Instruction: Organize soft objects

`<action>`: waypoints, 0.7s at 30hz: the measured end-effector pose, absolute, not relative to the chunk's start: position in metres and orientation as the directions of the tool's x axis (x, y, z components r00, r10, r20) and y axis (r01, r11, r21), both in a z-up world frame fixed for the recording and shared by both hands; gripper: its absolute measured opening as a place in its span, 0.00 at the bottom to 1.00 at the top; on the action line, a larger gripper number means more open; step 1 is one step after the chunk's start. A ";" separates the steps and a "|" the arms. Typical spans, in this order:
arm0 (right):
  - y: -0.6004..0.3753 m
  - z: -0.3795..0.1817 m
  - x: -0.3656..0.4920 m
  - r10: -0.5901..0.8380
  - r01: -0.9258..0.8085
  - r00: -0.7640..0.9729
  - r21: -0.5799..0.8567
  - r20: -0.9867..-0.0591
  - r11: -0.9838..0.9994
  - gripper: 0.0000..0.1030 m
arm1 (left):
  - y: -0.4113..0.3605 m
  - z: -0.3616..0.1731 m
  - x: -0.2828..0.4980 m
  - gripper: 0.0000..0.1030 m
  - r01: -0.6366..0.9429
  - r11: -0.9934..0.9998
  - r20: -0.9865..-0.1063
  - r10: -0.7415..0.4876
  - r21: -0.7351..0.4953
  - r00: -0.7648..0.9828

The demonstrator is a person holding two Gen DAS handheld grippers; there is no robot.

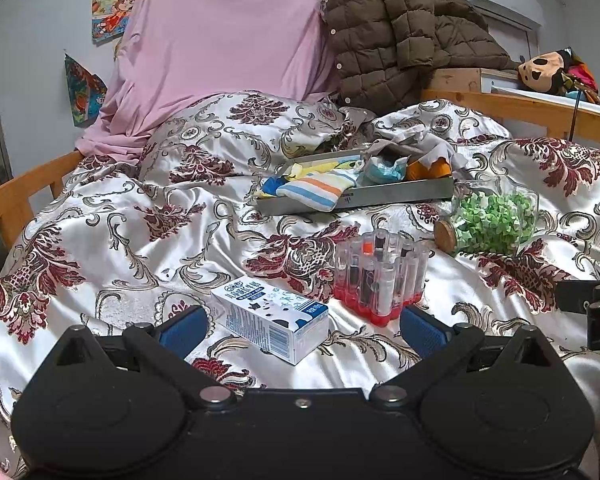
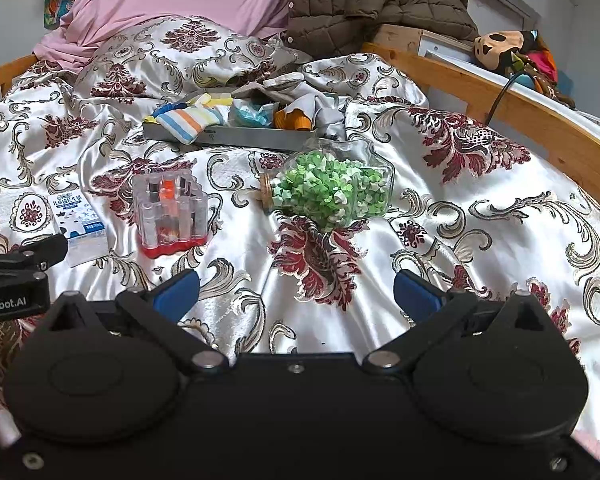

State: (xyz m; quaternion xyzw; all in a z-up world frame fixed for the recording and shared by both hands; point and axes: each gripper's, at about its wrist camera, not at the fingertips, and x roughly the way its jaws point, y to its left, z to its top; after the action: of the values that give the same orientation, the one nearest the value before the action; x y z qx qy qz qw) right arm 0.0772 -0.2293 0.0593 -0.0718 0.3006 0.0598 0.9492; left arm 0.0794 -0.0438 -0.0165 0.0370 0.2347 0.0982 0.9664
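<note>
Both grippers, left gripper [image 1: 302, 326] and right gripper [image 2: 296, 290], hang over the bed [image 2: 480, 240] with jaws spread wide, holding nothing. The soft stuff, including a striped sock [image 1: 320, 191], sits piled in the grey tray [image 1: 400, 196] up near the pillow [image 1: 220, 140].

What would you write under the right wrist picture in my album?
Open right gripper hovers over a flowery bedspread, facing a jar of green paper stars and a tray of socks.

- Bedspread [image 1: 140, 208]: glossy white satin with maroon and grey floral scrolls.
- Striped sock [image 1: 318, 192]: white, blue, orange bands.
- Tray [image 1: 400, 196]: grey.
- Jar [image 2: 336, 190]: clear, with green and white bits inside.
- Sheet [image 1: 220, 32]: plain pink.
- Jacket [image 1: 396, 28]: quilted brown.
- Gripper pads [image 2: 176, 290]: blue.
</note>
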 end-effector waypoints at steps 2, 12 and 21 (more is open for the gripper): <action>-0.230 0.060 0.077 0.069 -0.156 0.811 -0.100 -0.580 0.983 0.99 | -0.043 -0.018 0.079 0.99 -0.172 0.978 -0.448 0.208 0.119 0.870; -0.232 0.059 0.077 0.069 -0.155 0.810 -0.100 -0.582 0.983 0.99 | -0.043 -0.019 0.080 0.99 -0.168 0.978 -0.451 0.207 0.124 0.868; -0.232 0.059 0.077 0.068 -0.155 0.810 -0.101 -0.583 0.983 0.99 | -0.043 -0.019 0.079 0.99 -0.168 0.978 -0.451 0.208 0.126 0.868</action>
State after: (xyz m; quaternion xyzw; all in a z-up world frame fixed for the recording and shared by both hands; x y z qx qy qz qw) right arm 0.0771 -0.2323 0.0589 -0.0719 0.3029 0.0588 0.9485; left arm 0.0793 -0.0430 -0.0190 0.0412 0.2379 0.0973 0.9655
